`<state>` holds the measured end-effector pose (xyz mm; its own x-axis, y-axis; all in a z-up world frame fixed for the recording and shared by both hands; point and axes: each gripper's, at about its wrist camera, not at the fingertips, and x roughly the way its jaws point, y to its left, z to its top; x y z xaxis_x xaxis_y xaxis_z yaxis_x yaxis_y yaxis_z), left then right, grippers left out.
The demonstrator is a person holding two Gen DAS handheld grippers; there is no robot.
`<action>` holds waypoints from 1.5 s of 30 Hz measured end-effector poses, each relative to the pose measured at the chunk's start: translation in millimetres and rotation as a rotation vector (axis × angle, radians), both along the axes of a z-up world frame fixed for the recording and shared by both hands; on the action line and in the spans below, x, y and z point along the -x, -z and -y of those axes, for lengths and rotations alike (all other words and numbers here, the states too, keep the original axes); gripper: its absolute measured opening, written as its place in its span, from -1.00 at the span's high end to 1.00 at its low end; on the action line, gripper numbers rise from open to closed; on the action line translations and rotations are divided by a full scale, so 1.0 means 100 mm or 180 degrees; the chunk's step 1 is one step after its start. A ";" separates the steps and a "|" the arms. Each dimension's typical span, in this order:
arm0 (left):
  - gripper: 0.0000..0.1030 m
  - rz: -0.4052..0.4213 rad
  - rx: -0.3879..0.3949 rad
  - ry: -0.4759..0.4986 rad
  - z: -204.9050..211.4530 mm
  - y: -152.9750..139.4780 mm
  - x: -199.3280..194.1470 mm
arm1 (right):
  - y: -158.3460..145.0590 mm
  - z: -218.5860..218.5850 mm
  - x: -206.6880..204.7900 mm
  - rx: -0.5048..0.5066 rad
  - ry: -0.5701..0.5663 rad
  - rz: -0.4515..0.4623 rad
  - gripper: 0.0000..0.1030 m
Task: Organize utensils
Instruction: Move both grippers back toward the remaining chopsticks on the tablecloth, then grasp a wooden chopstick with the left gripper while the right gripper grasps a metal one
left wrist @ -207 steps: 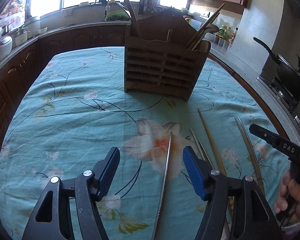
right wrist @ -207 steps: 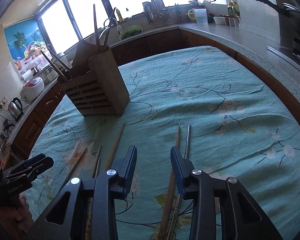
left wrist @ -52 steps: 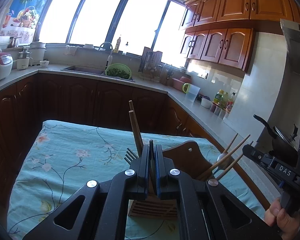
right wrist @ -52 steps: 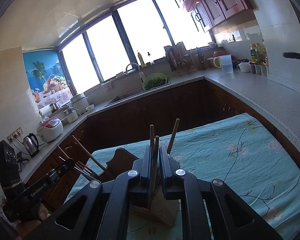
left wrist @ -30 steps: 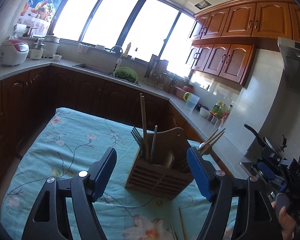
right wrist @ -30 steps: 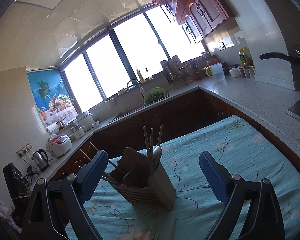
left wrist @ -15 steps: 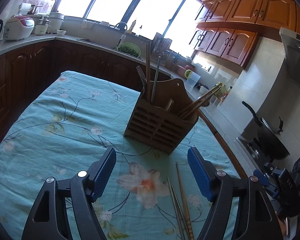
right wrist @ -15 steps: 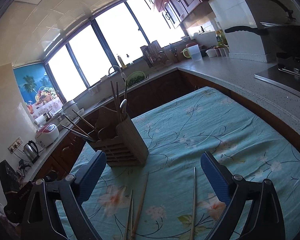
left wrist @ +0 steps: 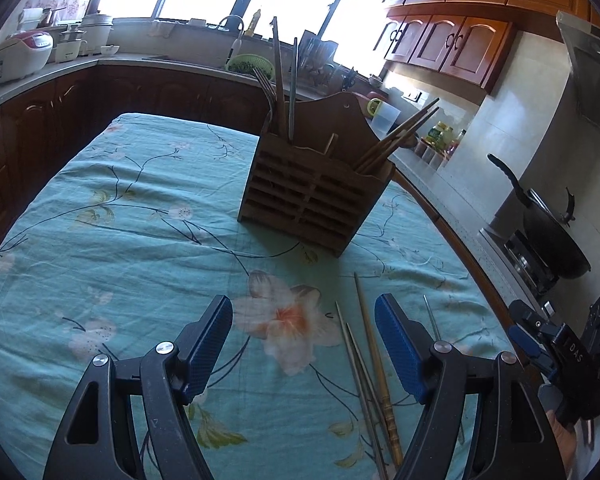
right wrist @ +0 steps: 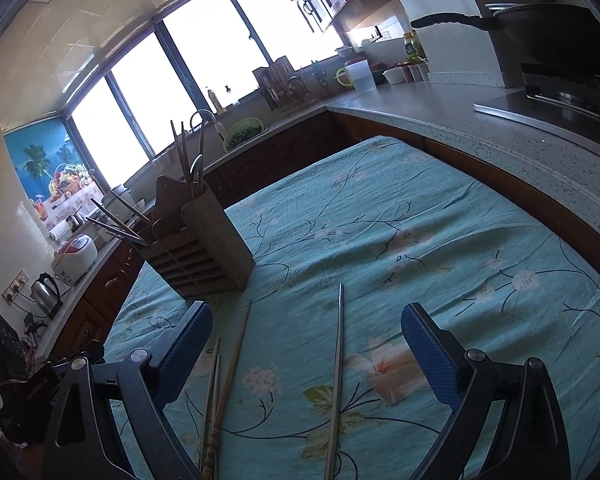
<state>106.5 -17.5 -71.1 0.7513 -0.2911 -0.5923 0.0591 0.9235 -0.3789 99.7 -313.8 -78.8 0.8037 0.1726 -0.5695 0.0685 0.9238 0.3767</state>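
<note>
Both claws are being held spread w/ nothing pinched: left claw (left wrist: 304, 330), right claw (right wrist: 307, 334). Loose chopsticks are lying on the desk cloth (left wrist: 140, 240): a wooden one (left wrist: 374, 356) and thin metal ones (left wrist: 358, 372) at 5 o'clock of the slatted wooden holder (left wrist: 312, 196), another metal stick (right wrist: 337, 364) between the right claw's pads. Risk, as judged: the slim, smooth metal rods could be slipping or rolling on the wrinkled fabric if pinched off-centre; two could be getting grabbed together.
</note>
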 end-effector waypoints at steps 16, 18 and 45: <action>0.17 -0.0362 -0.0268 0.0386 0.55 0.17 -0.51 | 0.28 -0.08 -0.36 0.0372 -0.0157 -0.0463 -0.19; 0.36 -0.0429 -0.0307 0.0487 0.65 0.20 -0.63 | 0.32 -0.08 -0.44 0.0393 -0.0192 -0.0541 -0.08; 0.84 -0.0828 -0.1051 0.1002 1.65 0.77 -1.85 | 0.66 -0.14 -1.10 0.0753 -0.0377 -0.1009 0.67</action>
